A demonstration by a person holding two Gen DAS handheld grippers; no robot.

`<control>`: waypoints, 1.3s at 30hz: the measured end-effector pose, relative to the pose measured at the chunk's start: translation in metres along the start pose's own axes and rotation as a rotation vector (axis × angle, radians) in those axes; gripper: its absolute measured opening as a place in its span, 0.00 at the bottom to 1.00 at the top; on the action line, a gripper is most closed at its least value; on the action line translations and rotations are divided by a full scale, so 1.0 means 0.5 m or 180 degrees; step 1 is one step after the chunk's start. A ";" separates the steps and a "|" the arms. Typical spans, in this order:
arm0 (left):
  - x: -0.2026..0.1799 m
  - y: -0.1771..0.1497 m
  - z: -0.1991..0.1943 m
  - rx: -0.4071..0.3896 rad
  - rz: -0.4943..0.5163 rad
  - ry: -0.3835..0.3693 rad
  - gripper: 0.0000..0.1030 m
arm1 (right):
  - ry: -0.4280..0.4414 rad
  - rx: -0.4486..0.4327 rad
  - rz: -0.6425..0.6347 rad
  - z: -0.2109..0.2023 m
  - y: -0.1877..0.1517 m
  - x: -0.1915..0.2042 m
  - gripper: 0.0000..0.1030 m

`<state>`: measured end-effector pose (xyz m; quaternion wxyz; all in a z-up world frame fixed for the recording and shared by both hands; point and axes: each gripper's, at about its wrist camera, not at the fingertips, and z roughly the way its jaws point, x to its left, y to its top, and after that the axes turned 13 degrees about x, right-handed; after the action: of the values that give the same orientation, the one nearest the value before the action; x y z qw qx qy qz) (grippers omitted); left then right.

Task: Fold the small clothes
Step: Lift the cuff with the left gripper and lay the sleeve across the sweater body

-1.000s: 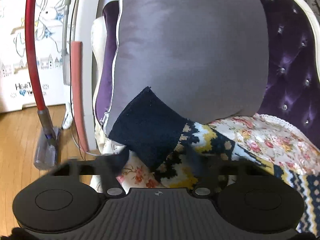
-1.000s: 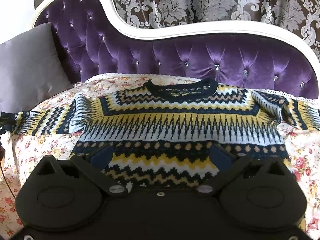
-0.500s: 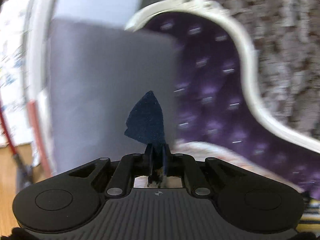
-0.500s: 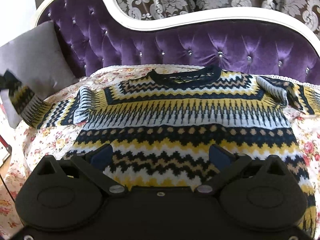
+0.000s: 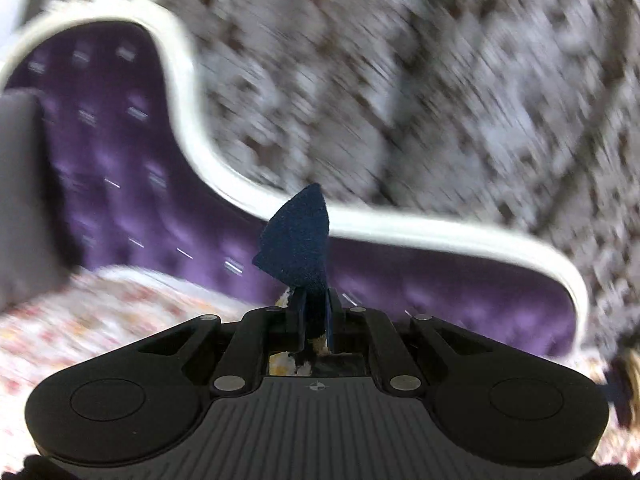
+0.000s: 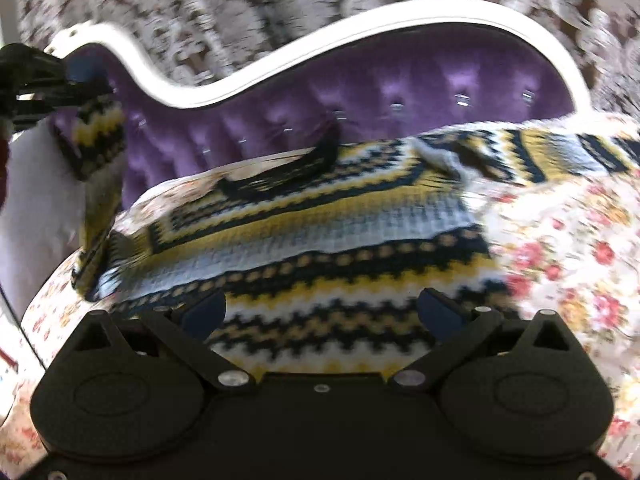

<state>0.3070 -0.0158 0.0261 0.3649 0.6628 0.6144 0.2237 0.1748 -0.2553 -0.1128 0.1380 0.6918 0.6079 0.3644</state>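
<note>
The right gripper (image 6: 320,314) hovers with its jaws wide apart, empty, over the patterned sweater (image 6: 320,240) spread on the floral cover (image 6: 560,248). The left gripper (image 5: 314,320) is clamped on the sweater's navy cuff (image 5: 298,240), holding the sleeve (image 6: 98,132) in the air before the purple sofa back (image 6: 400,88).

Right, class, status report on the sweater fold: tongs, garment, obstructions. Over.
Left tongs shut on the cuff, sleeve lifted. Right tongs open over the sweater, holding nothing. Nothing in the way.
</note>
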 end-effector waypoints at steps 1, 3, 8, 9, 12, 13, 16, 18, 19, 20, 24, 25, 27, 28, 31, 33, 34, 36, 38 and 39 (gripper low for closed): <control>-0.030 -0.012 0.024 0.0071 0.0070 -0.0018 0.09 | -0.0010 -0.0012 0.0064 0.002 0.001 -0.015 0.99; -0.082 -0.038 0.079 0.0251 0.0234 -0.0041 0.10 | -0.0014 -0.0006 0.0174 0.010 0.002 -0.039 0.99; -0.146 -0.086 0.172 0.0724 0.0435 -0.0208 0.11 | -0.0004 0.0131 0.0329 0.029 -0.001 -0.073 0.99; -0.148 -0.093 0.174 0.0757 0.0461 -0.0218 0.11 | -0.0011 0.0145 0.0321 0.030 -0.003 -0.074 0.99; -0.138 -0.108 0.145 0.0669 0.0558 -0.0262 0.27 | -0.0074 0.0187 0.0200 0.036 -0.006 -0.065 0.99; -0.132 -0.110 0.131 0.0601 0.0611 -0.0268 0.30 | -0.0115 0.0194 0.0143 0.038 -0.010 -0.060 0.99; -0.111 -0.127 0.095 0.0474 0.0769 -0.0034 0.30 | -0.0278 0.0202 -0.0059 0.046 -0.019 -0.044 0.99; -0.065 -0.155 0.074 0.0498 0.0786 0.0108 0.30 | -0.0356 0.0207 -0.0153 0.052 -0.022 -0.037 1.00; -0.046 -0.168 0.066 0.0528 0.0774 0.0186 0.30 | -0.0392 0.0211 -0.0198 0.055 -0.024 -0.033 1.00; -0.024 -0.184 0.061 0.0573 0.0746 0.0279 0.30 | -0.0427 0.0215 -0.0237 0.058 -0.025 -0.030 1.00; 0.060 -0.238 0.062 0.0757 0.0580 0.0459 0.30 | -0.0525 0.0260 -0.0379 0.066 -0.029 -0.022 1.00; 0.076 -0.249 0.065 0.0787 0.0556 0.0495 0.30 | -0.0524 0.0268 -0.0378 0.066 -0.029 -0.022 1.00; 0.099 -0.258 0.070 0.0822 0.0521 0.0541 0.30 | -0.0516 0.0295 -0.0387 0.066 -0.026 -0.023 1.00; 0.109 -0.266 0.074 0.0846 0.0502 0.0542 0.30 | -0.0520 0.0303 -0.0424 0.067 -0.026 -0.023 1.00; 0.130 -0.283 0.087 0.0878 0.0468 0.0509 0.30 | -0.0597 0.0368 -0.0595 0.070 -0.027 -0.012 1.00; 0.135 -0.296 0.095 0.0888 0.0463 0.0500 0.32 | -0.0615 0.0446 -0.0645 0.070 -0.020 -0.007 1.00; 0.135 -0.302 0.093 0.0815 0.0475 0.0496 0.34 | -0.0598 0.0472 -0.0625 0.065 -0.011 -0.006 0.97; 0.135 -0.313 0.094 0.0722 0.0514 0.0500 0.36 | -0.0502 0.0389 -0.0553 0.046 0.010 -0.007 0.89; 0.137 -0.322 0.095 0.0609 0.0483 0.0464 0.39 | -0.0392 0.0264 -0.0501 0.031 0.037 -0.002 0.88; 0.141 -0.328 0.095 0.0543 0.0453 0.0434 0.40 | -0.0313 0.0202 -0.0486 0.029 0.057 0.002 0.88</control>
<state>0.2460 0.0399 -0.1394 0.2479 0.7166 0.6060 0.2405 0.2056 -0.2572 -0.1043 0.1731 0.6645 0.6626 0.2989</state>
